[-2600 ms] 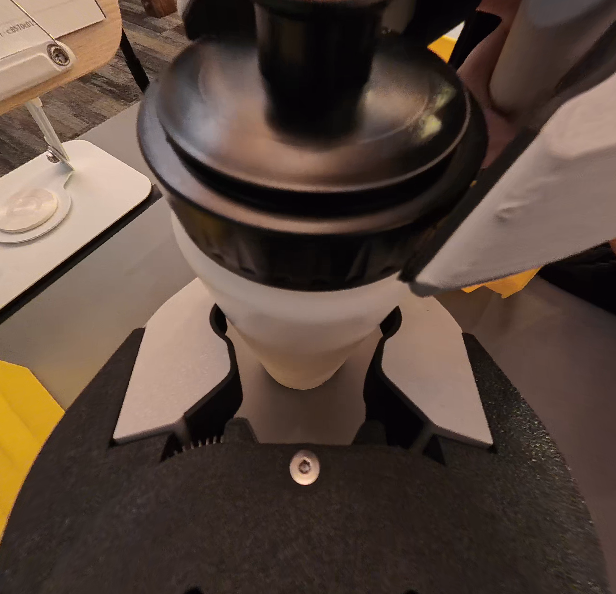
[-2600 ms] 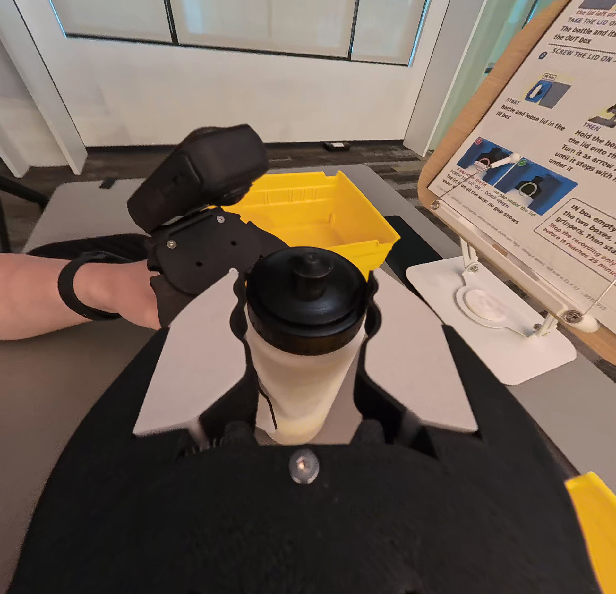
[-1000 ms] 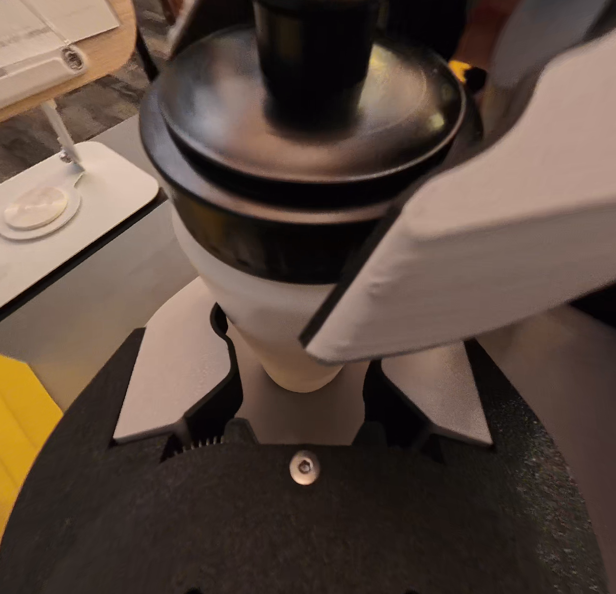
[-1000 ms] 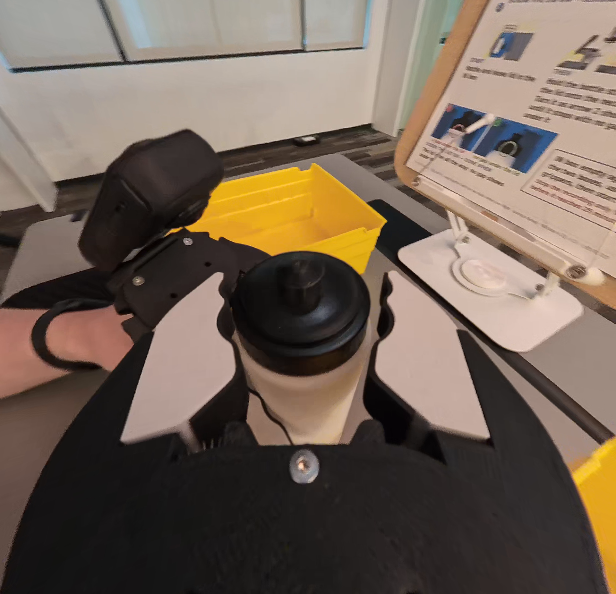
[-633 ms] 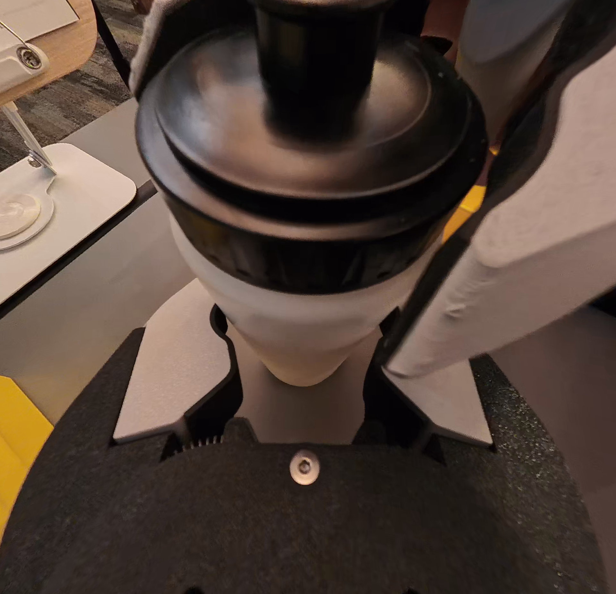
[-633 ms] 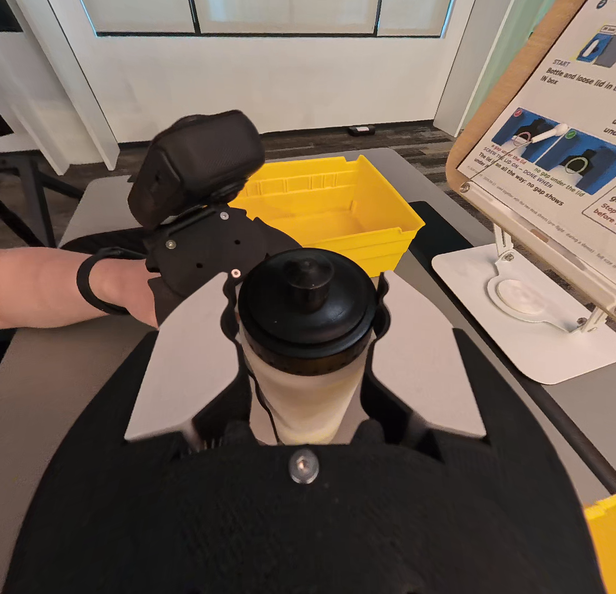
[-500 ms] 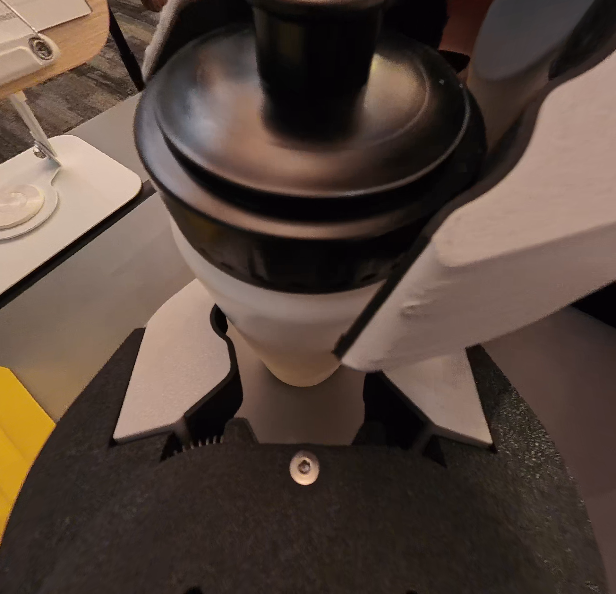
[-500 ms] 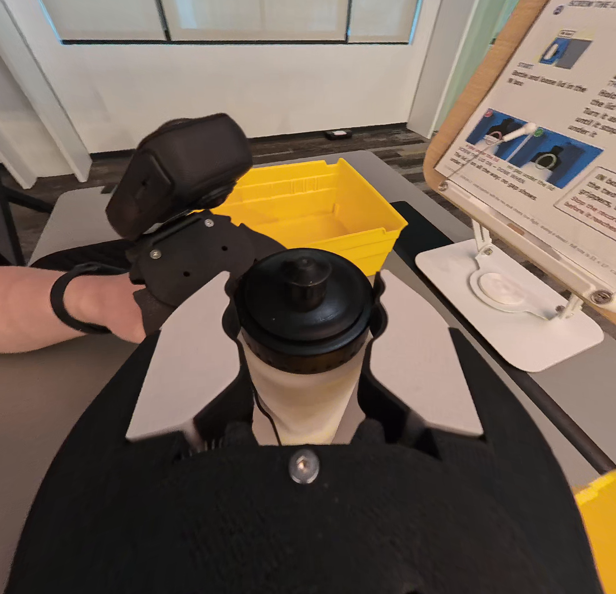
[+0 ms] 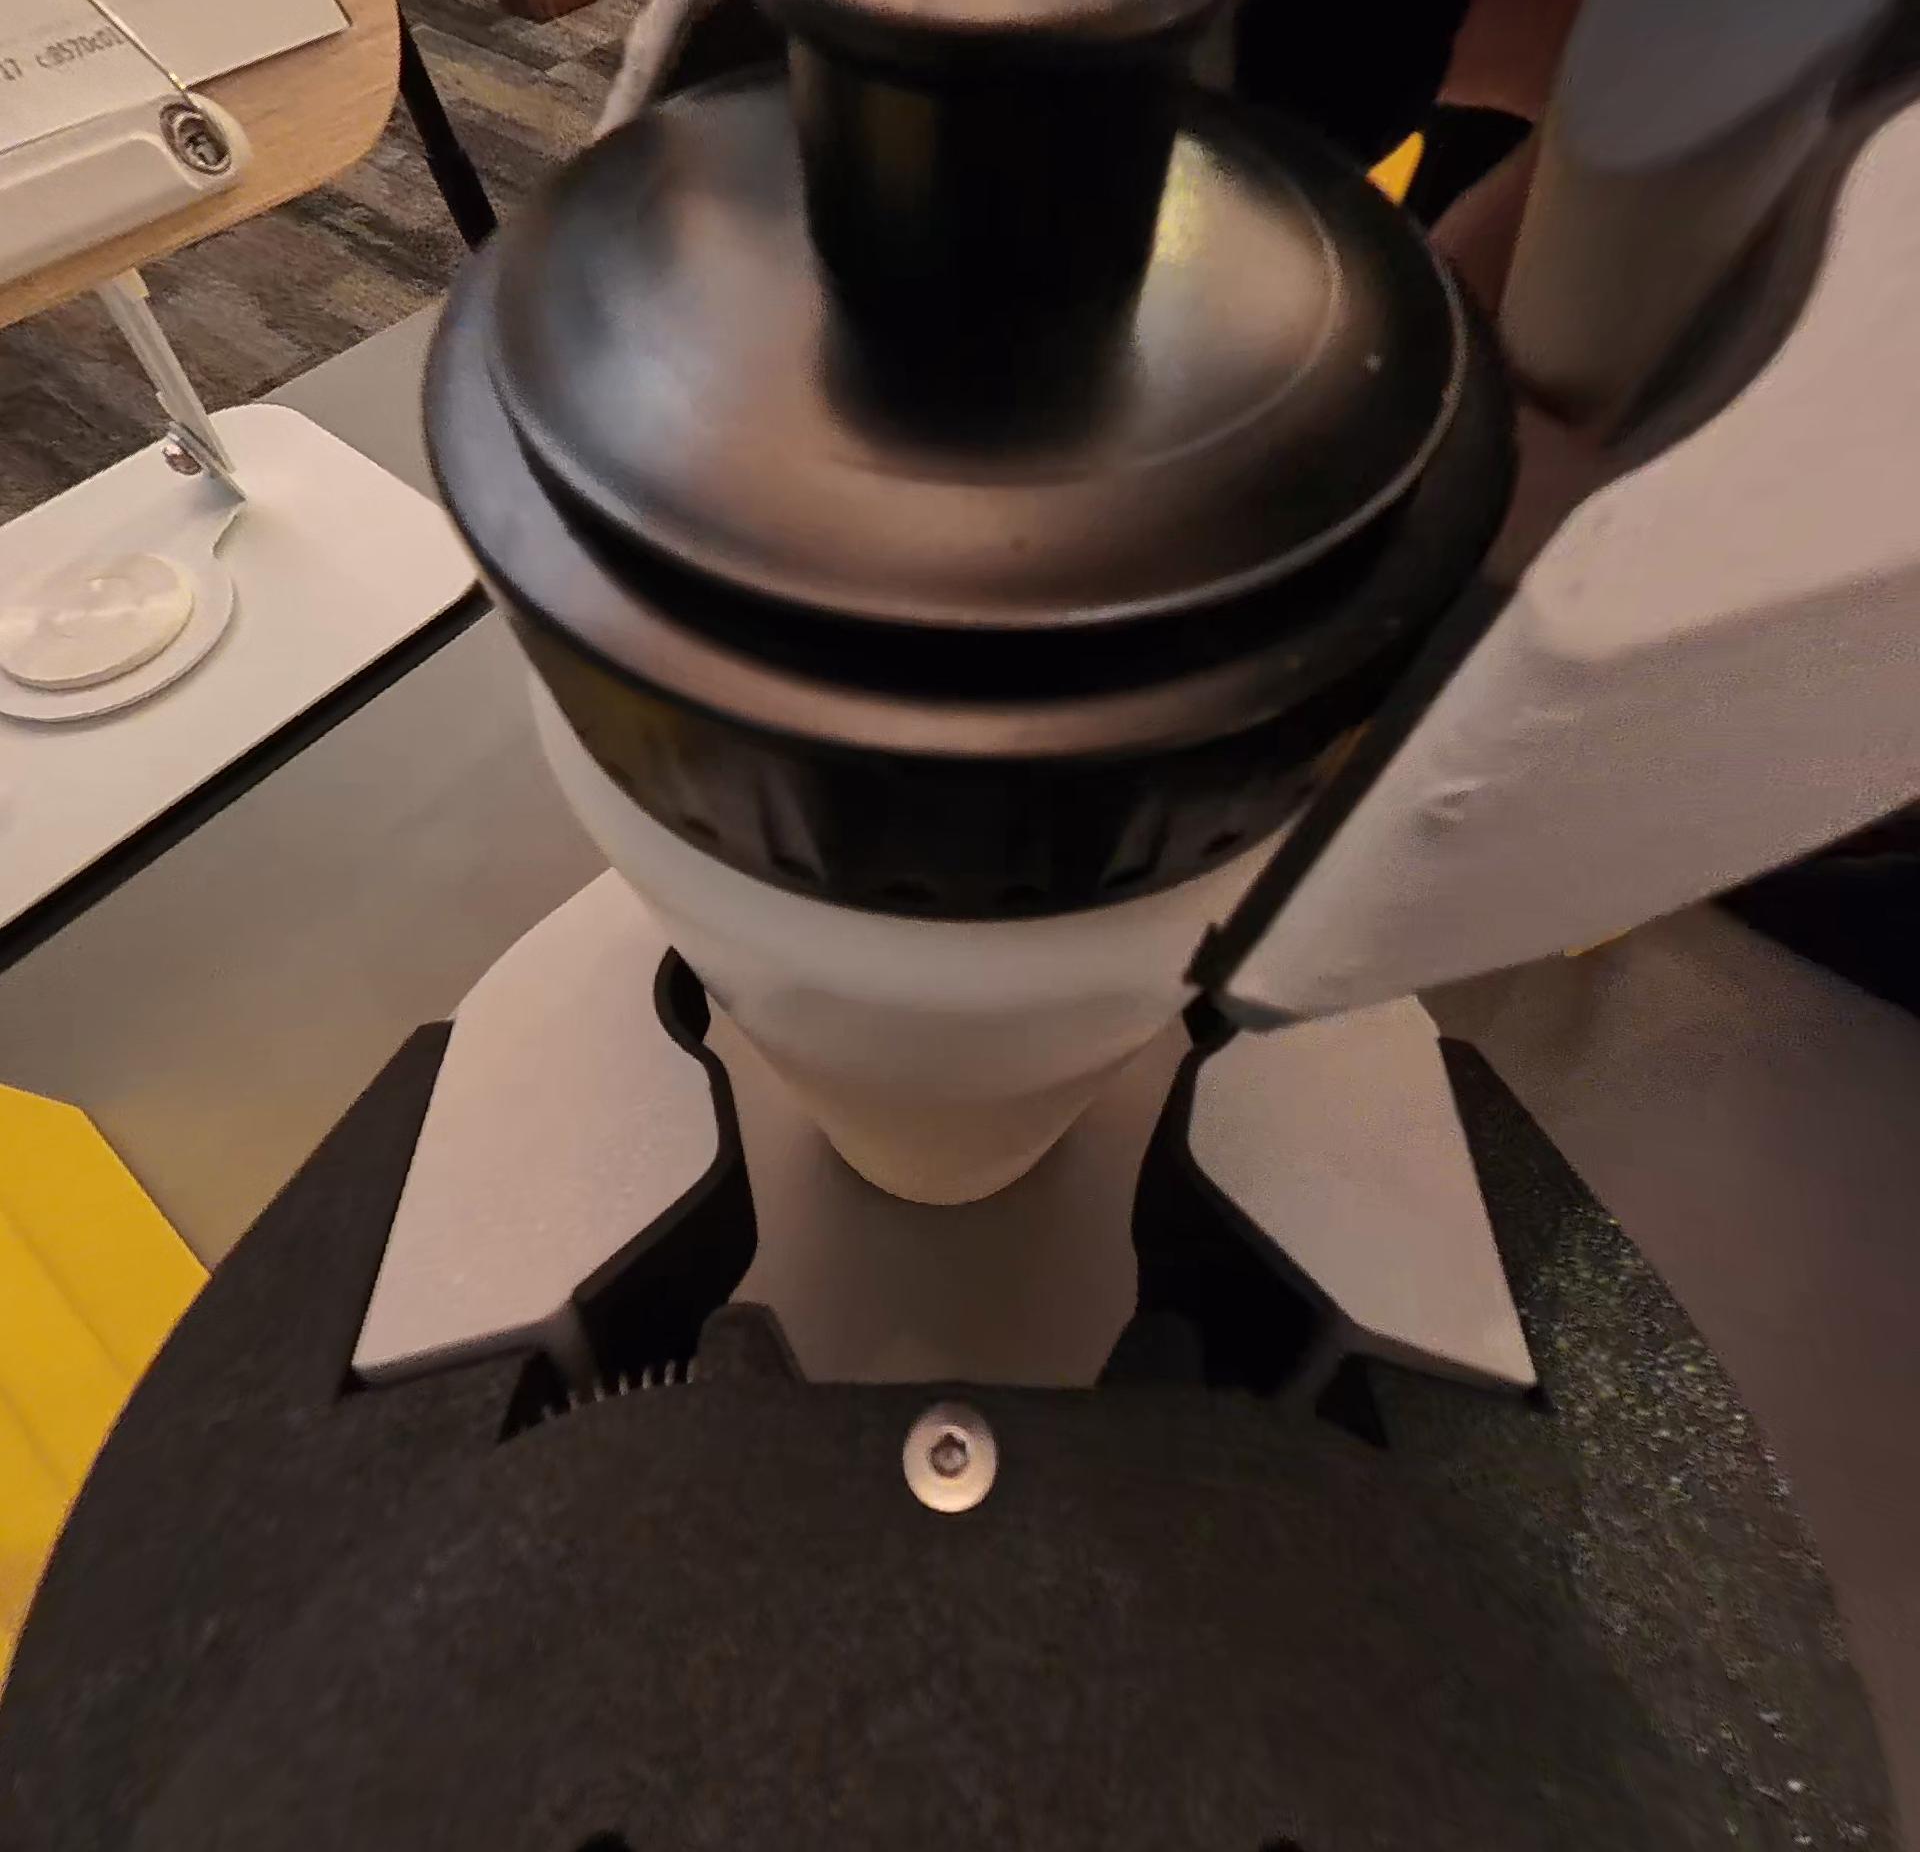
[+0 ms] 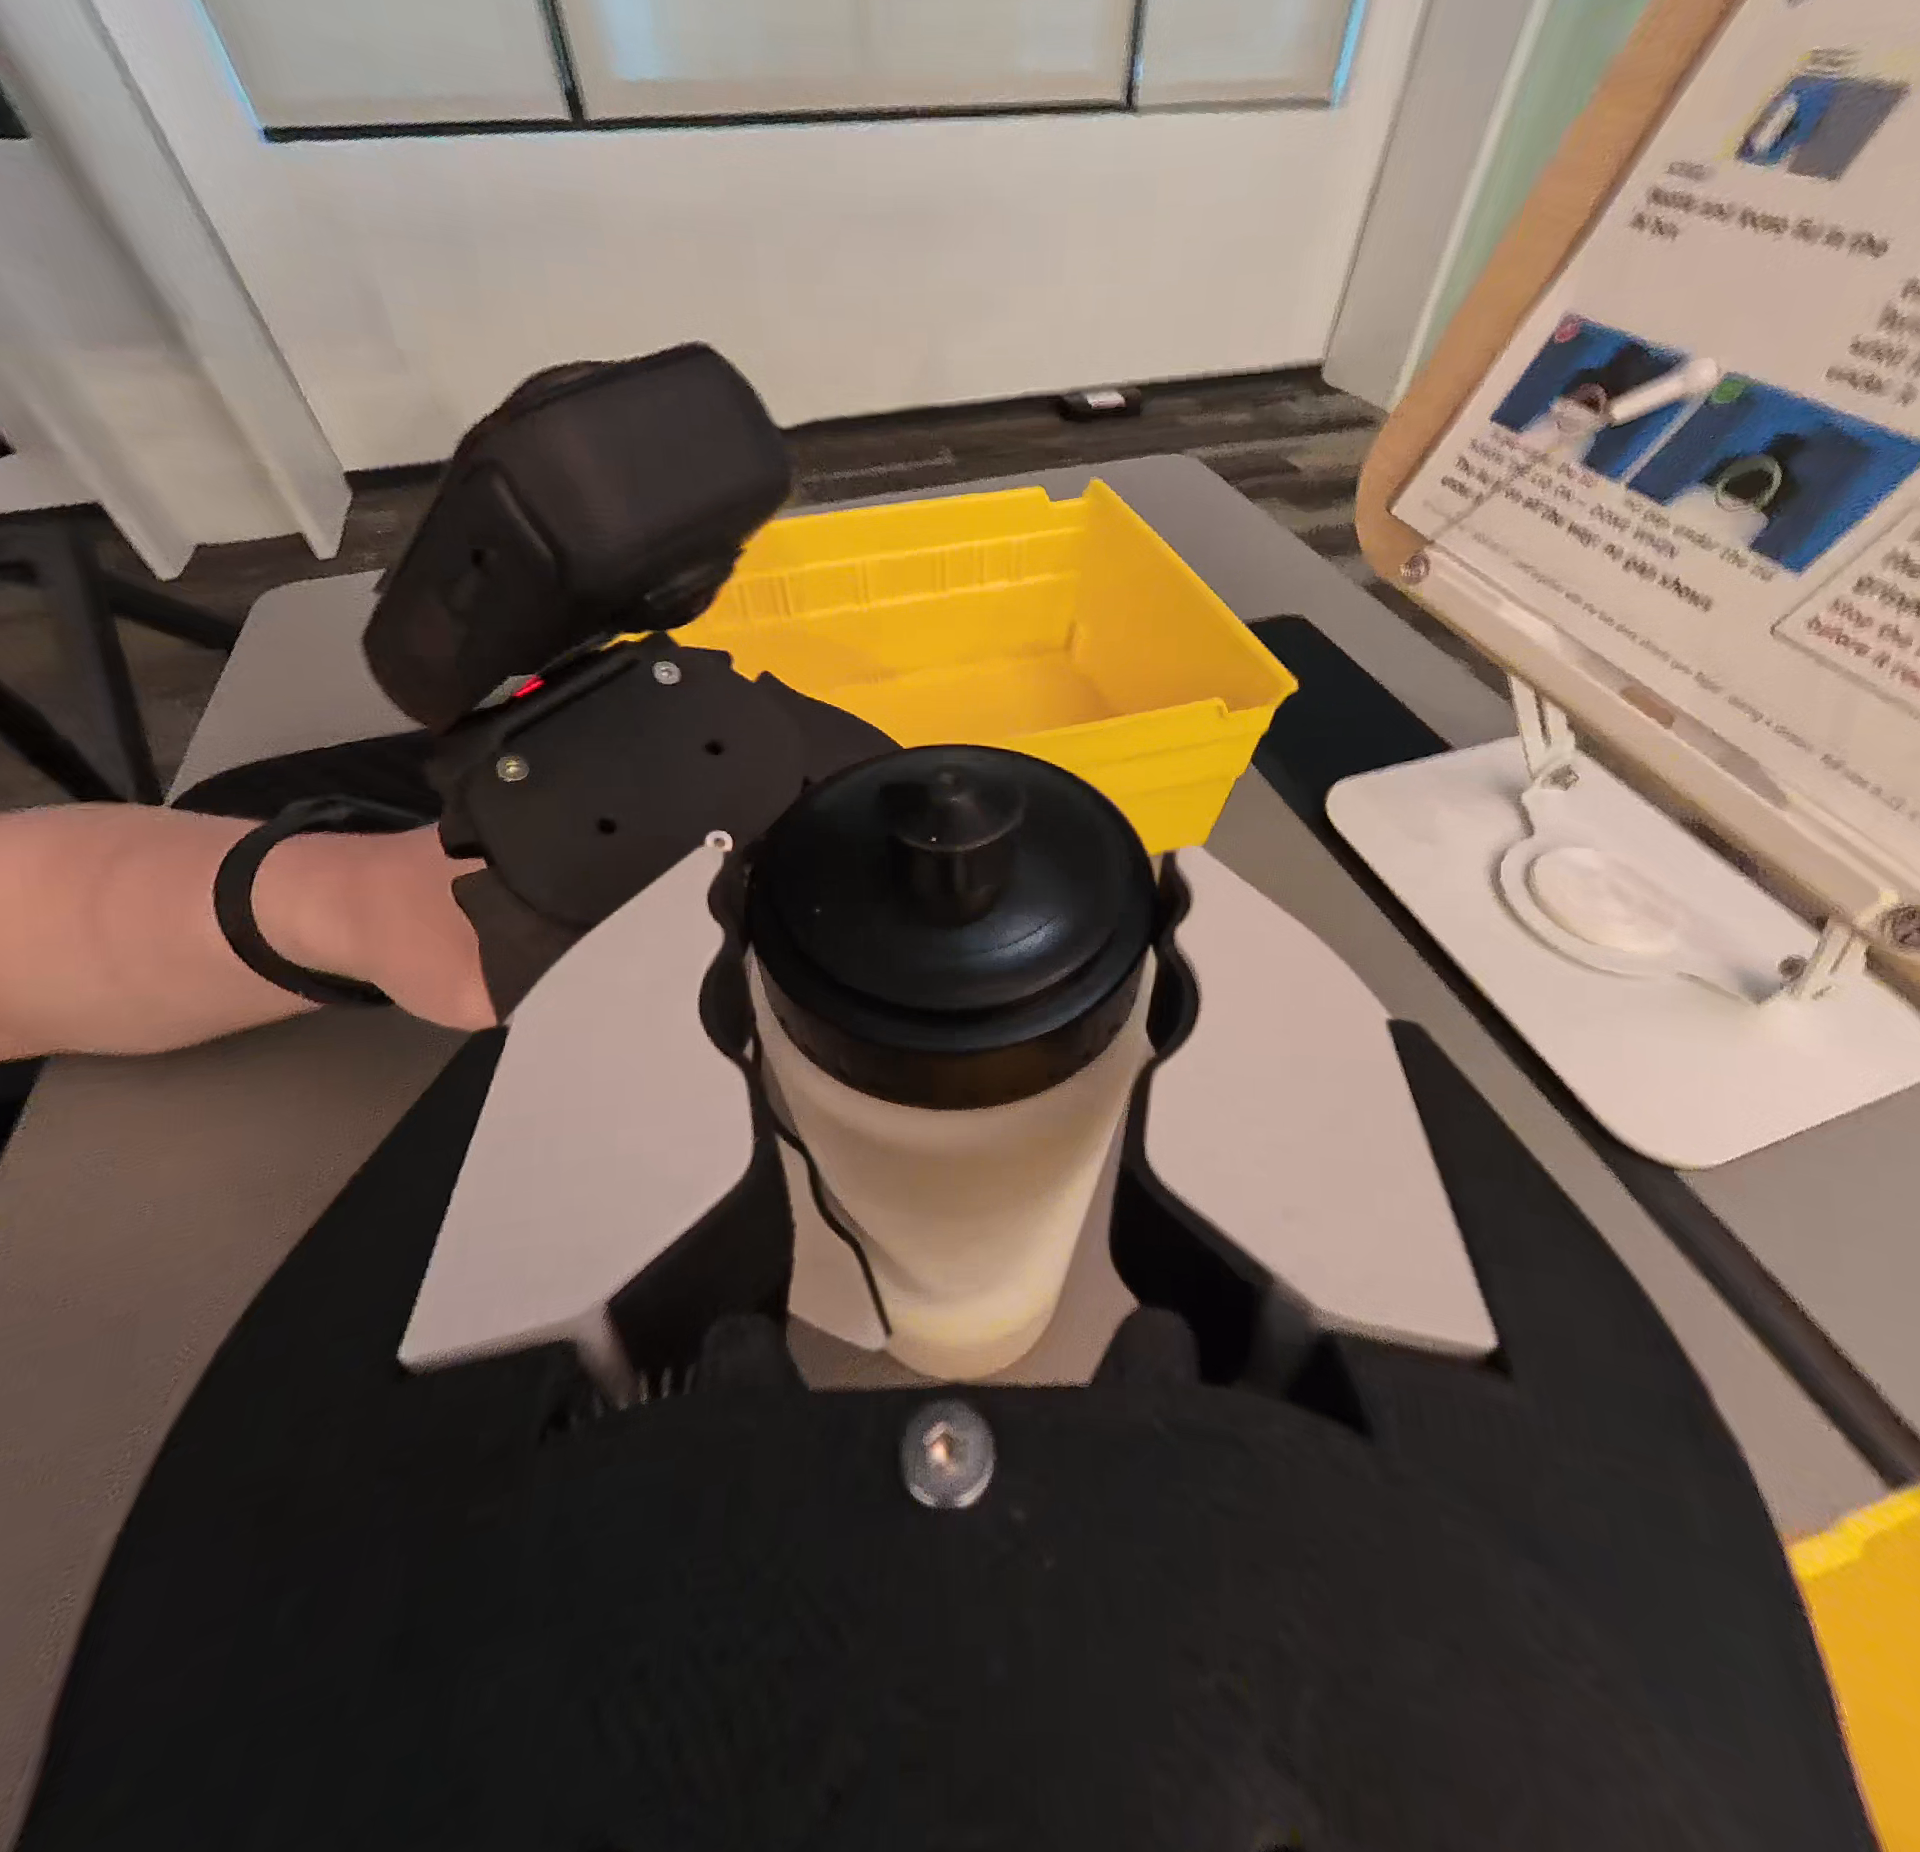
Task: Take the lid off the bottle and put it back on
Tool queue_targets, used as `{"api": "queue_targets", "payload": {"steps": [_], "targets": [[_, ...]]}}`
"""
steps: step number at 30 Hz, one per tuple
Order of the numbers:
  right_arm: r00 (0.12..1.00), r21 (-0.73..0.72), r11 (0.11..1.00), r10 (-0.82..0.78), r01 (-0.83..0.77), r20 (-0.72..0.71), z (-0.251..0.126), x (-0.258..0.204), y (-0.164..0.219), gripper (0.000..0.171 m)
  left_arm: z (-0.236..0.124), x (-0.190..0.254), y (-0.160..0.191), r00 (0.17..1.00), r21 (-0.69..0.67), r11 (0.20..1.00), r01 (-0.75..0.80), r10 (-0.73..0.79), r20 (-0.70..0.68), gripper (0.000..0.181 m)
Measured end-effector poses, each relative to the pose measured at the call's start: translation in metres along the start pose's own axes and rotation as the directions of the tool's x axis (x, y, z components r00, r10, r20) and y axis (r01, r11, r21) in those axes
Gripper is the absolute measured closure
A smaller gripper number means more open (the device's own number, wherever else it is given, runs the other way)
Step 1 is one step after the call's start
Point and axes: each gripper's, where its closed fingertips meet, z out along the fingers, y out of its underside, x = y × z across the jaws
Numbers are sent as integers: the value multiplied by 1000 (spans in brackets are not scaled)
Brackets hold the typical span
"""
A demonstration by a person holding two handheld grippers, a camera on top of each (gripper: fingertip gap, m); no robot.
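A white bottle (image 9: 914,1023) with a black spouted lid (image 9: 966,514) stands upright on the grey table. My left gripper (image 9: 945,1158) is shut on the bottle's lower body, one finger on each side. My right gripper (image 10: 945,929) is shut on the lid (image 10: 945,971), its grey fingers (image 10: 613,1106) pressing the rim from both sides above the bottle (image 10: 935,1210). The lid sits on the bottle. One right-gripper finger (image 9: 1610,742) shows against the lid's right side in the left wrist view. The left gripper (image 10: 623,794) and a hand show behind the bottle on the left.
A yellow bin (image 10: 997,659) stands behind the bottle. An instruction board (image 10: 1683,420) on a white stand (image 10: 1621,929) is at the right. Another yellow bin's corner (image 10: 1860,1646) is at the lower right. The grey table (image 10: 208,1179) extends to the left. The gap from one gripper's tips to the other's is roughly 9 cm.
My right gripper has swung back and forth around the bottle's axis while staying on the lid. The lid stays on the bottle. My left gripper keeps its hold.
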Motion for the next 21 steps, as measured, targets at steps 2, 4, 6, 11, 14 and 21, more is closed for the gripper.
{"api": "queue_targets", "payload": {"steps": [2, 4, 6, 11, 14, 21], "targets": [[999, 24, 999, -35, 35, -2, 0, -1, -1, 96, 0, 0, 0, 1000, -2, 1000, -1, 1, 1, 90], [1000, 19, 1000, -9, 10, -18, 3, 0, -1, 95, -1, -2, 1, 1000, -3, 1000, 12, -12, 6, 90], [997, 18, 1000, 20, -18, -79, 5, 3, -1, 95, -1, -5, 1, 999, 2, 999, 39, -39, 38, 90], [944, 59, 996, 81, -66, -319, 11, 10, -4, 95, -3, -12, 1, 994, 1, 997, 74, -74, 74, 90], [940, 63, 996, 83, -65, -331, 11, 10, -5, 96, -4, -16, 3, 993, -13, 999, 53, -51, 102, 90], [1000, 22, 1000, -6, 7, -20, 6, -5, -4, 94, -4, -2, 3, 998, -32, 997, -64, 63, -25, 89]]}}
